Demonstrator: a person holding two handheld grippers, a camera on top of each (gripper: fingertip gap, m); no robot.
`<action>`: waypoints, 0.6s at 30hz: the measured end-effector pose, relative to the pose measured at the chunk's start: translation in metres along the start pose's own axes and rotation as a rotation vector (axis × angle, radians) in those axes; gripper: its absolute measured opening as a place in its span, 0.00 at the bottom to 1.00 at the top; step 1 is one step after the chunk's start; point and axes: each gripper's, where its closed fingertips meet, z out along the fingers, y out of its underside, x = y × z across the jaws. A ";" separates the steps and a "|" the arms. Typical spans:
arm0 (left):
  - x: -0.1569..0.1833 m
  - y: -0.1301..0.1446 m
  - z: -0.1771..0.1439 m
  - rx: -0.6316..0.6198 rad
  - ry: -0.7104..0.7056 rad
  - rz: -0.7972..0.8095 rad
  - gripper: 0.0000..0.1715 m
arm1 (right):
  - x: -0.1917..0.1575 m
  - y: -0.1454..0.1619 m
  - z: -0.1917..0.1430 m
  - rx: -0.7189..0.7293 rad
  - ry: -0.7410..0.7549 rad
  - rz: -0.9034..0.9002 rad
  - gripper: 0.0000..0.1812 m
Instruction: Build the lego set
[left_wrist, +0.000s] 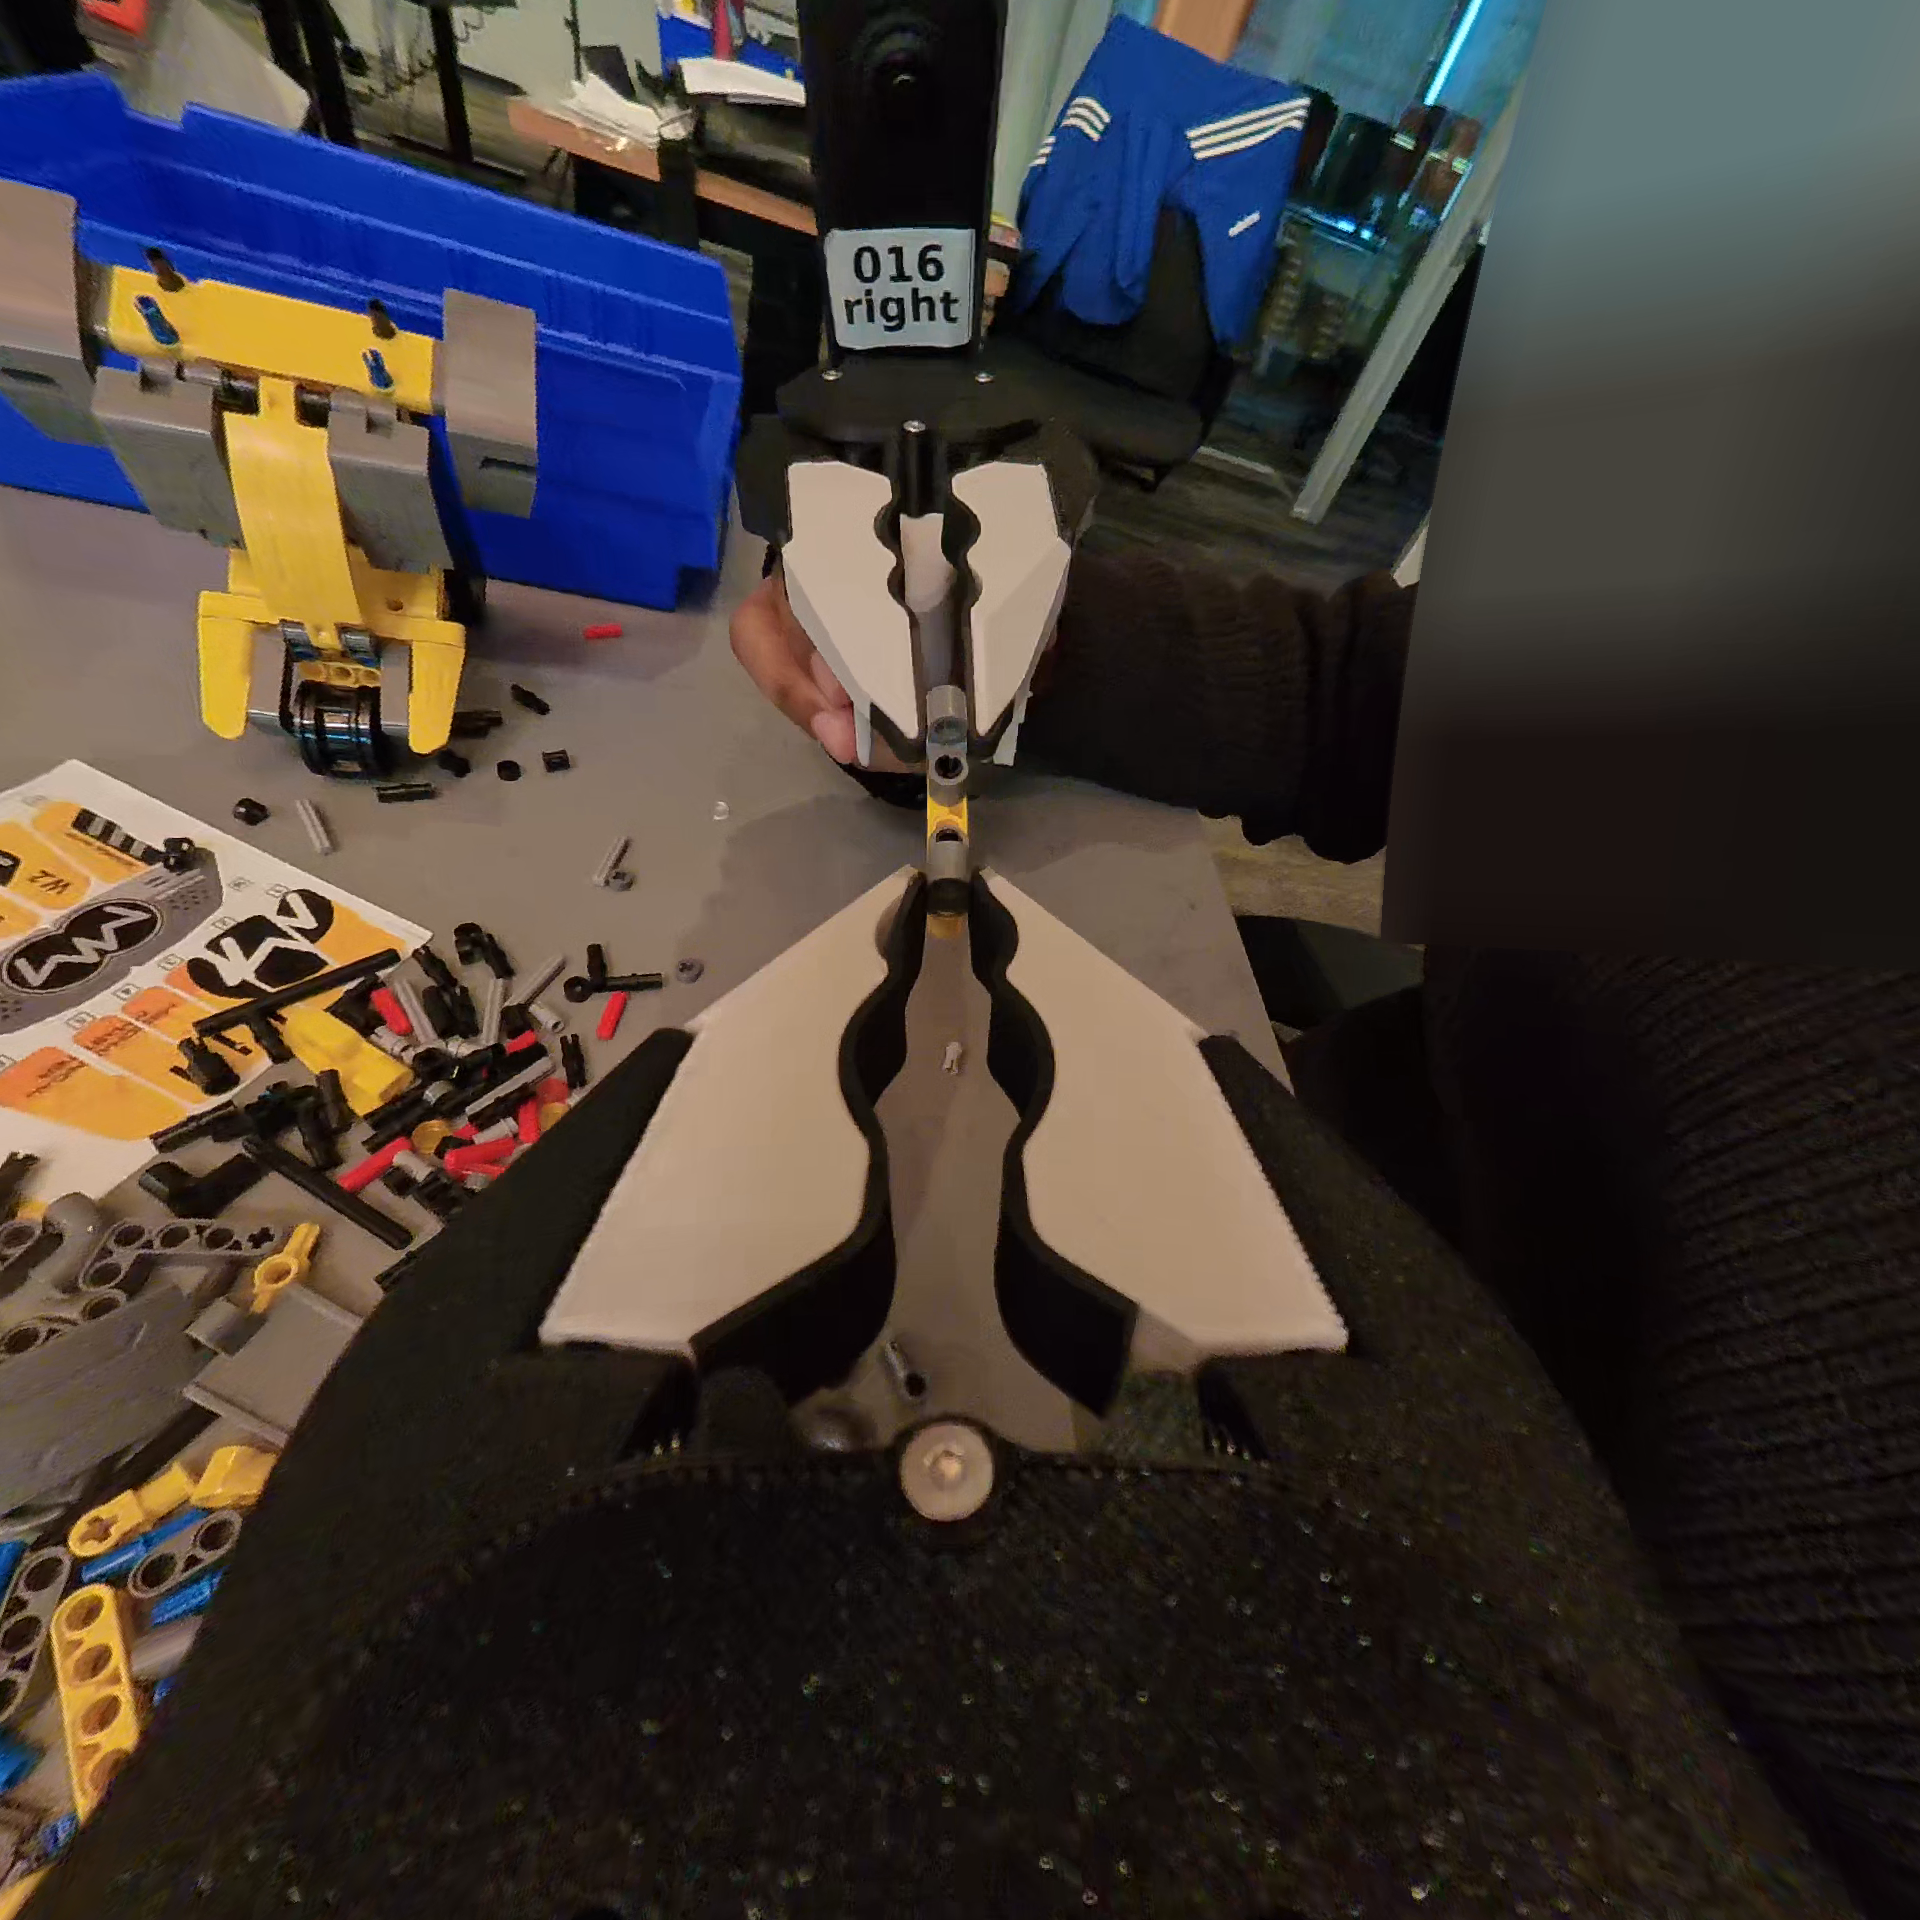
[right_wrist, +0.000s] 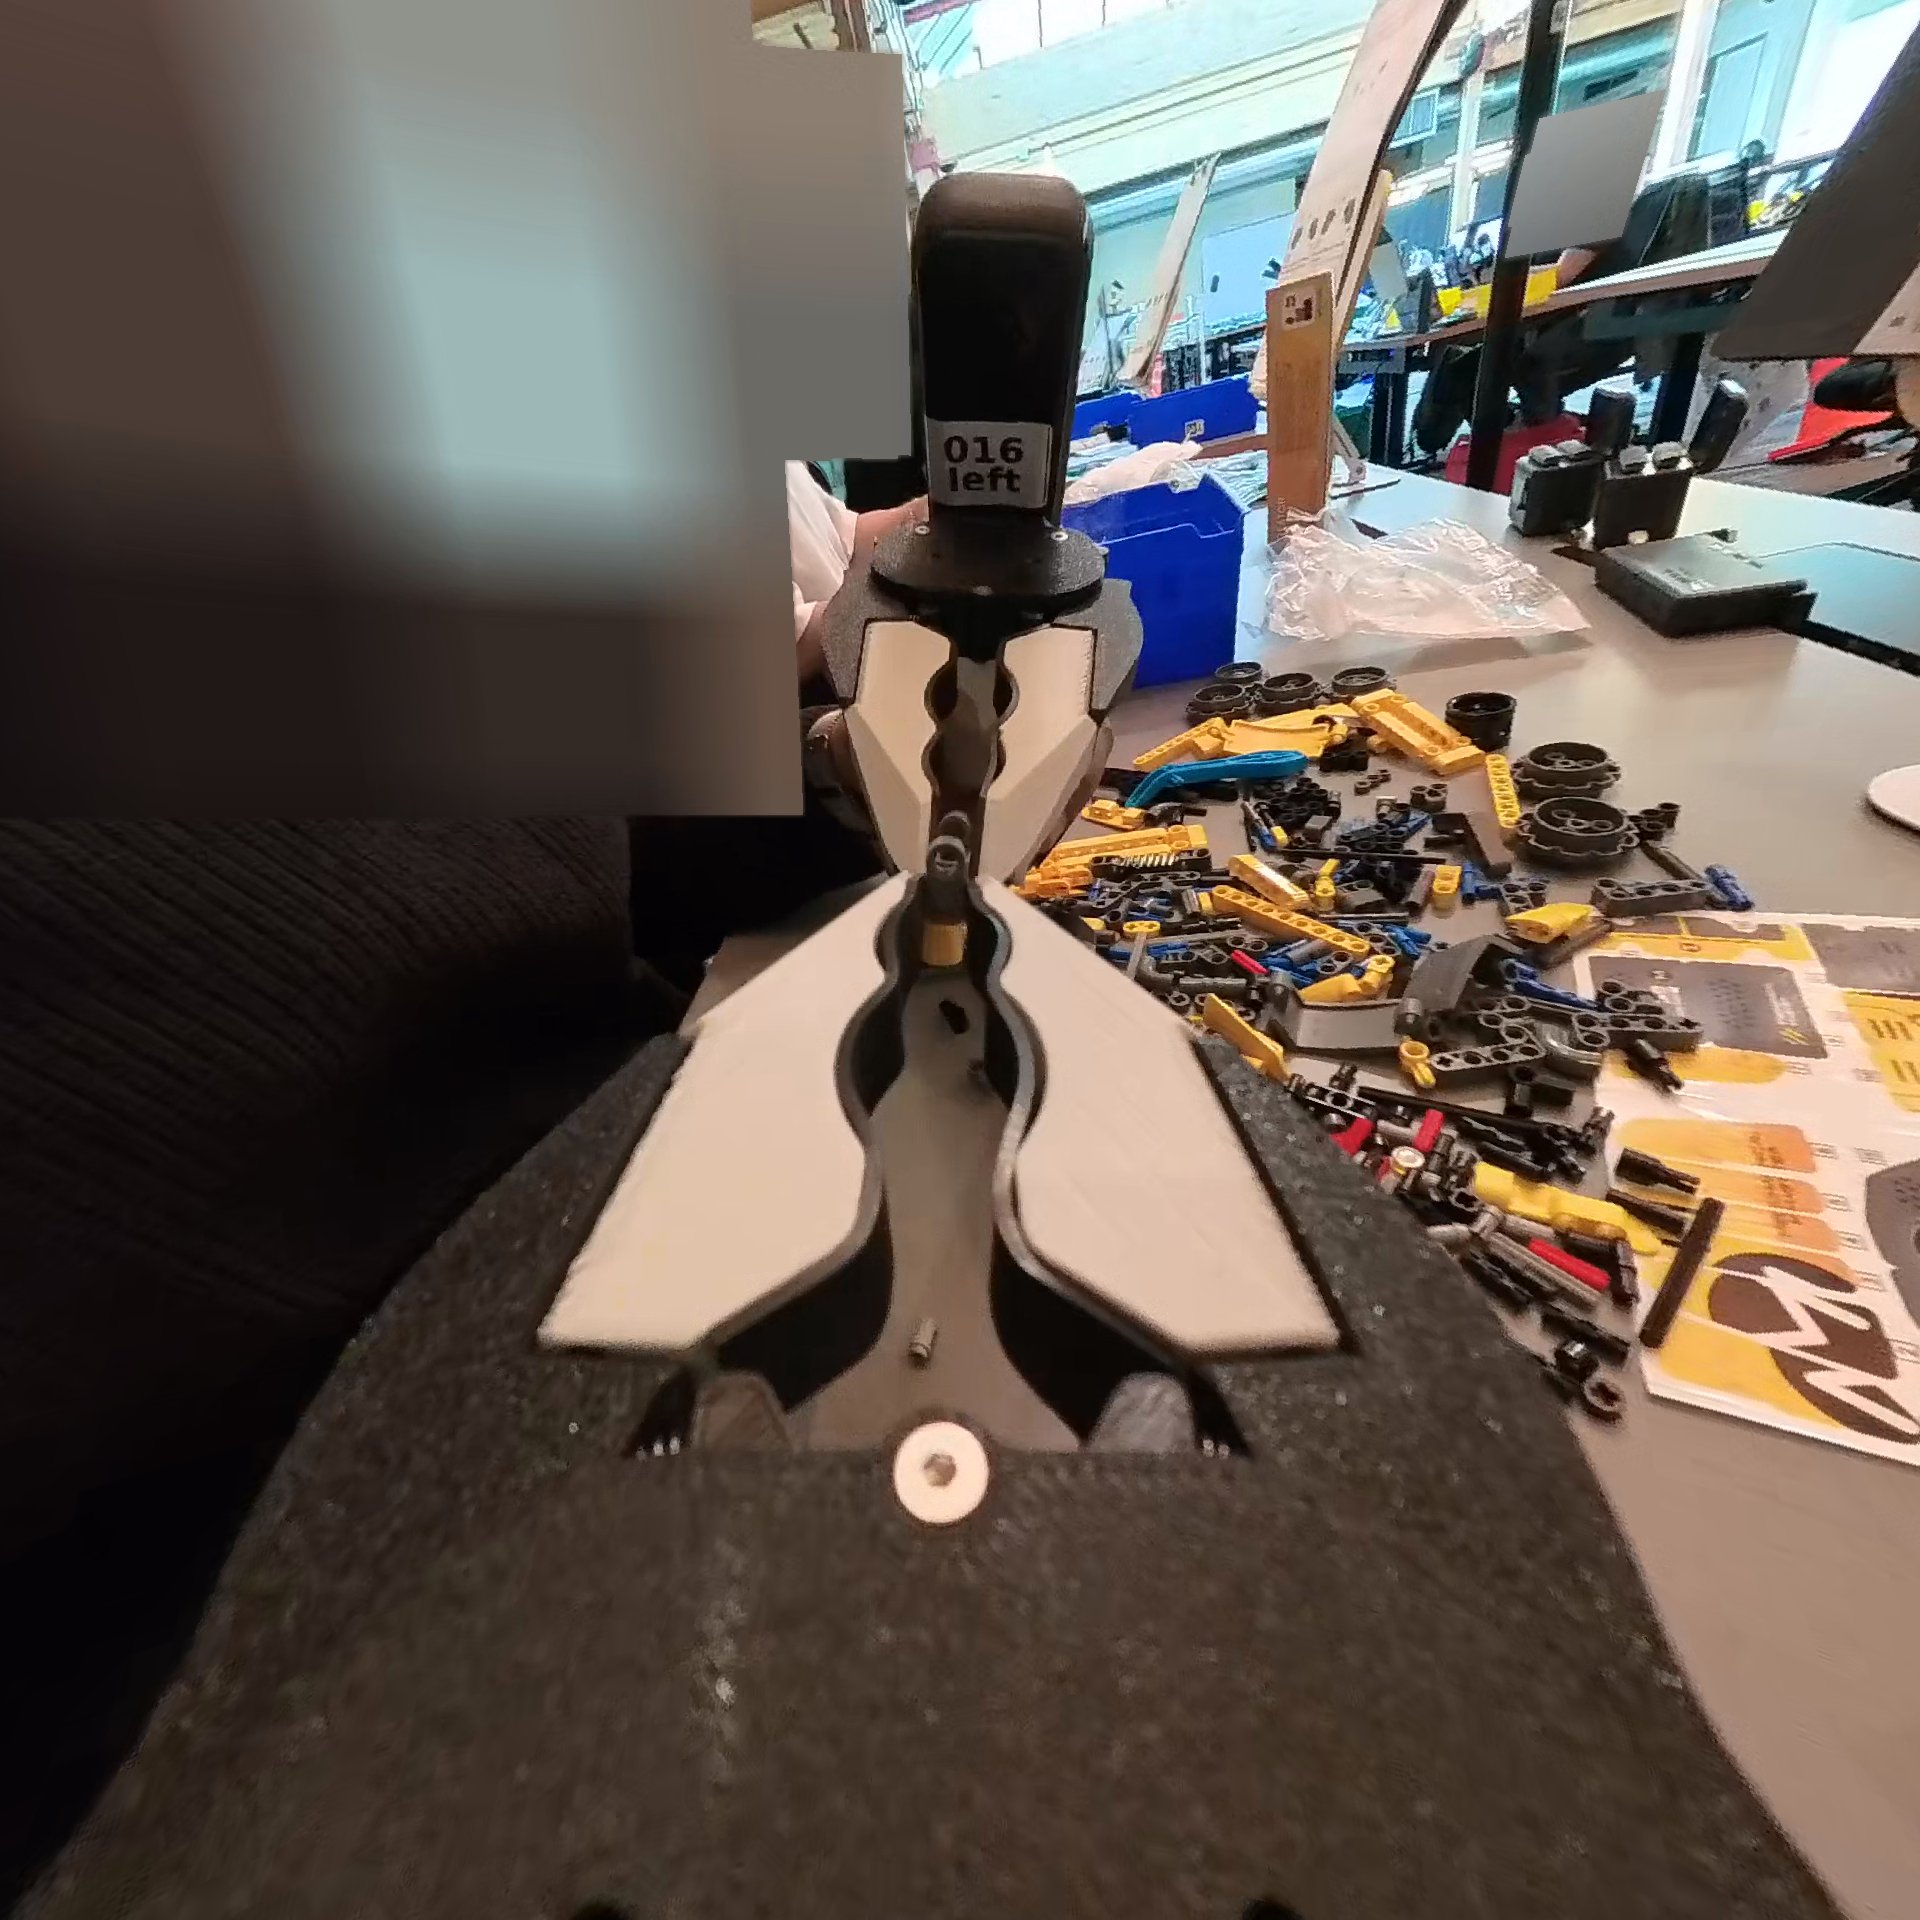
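Observation:
A short stack of small grey and yellow brick parts (left_wrist: 948, 823) is held in the air between the two grippers, which face each other tip to tip. In the left wrist view, my left gripper (left_wrist: 945, 891) is shut on the near end. My right gripper (left_wrist: 945, 743), held by a hand, is shut on the far end. In the right wrist view, the right gripper (right_wrist: 943, 883) pinches the stack at its yellow piece (right_wrist: 943, 940). There the left gripper (right_wrist: 951, 831) grips the grey end just beyond. Both hover over the grey table's edge (left_wrist: 1143, 894).
A part-built yellow and grey model vehicle (left_wrist: 312, 499) leans on a blue bin (left_wrist: 603, 343). A sticker sheet (left_wrist: 156, 935) and a pile of loose parts (left_wrist: 416, 1081) lie to the left. The right wrist view shows the parts pile (right_wrist: 1351, 894), dark wheels (right_wrist: 1569, 821) and a plastic bag (right_wrist: 1403, 582).

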 end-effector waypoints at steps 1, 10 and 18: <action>0.000 0.000 0.000 0.003 0.002 -0.002 0.03 | 0.000 0.000 0.000 0.002 0.001 -0.001 0.04; -0.008 0.012 0.004 -0.068 -0.057 0.025 0.03 | 0.007 0.008 -0.002 -0.072 0.115 -0.133 0.15; -0.011 0.018 0.008 -0.091 -0.061 0.021 0.04 | 0.008 0.028 0.002 -0.184 0.136 -0.205 0.04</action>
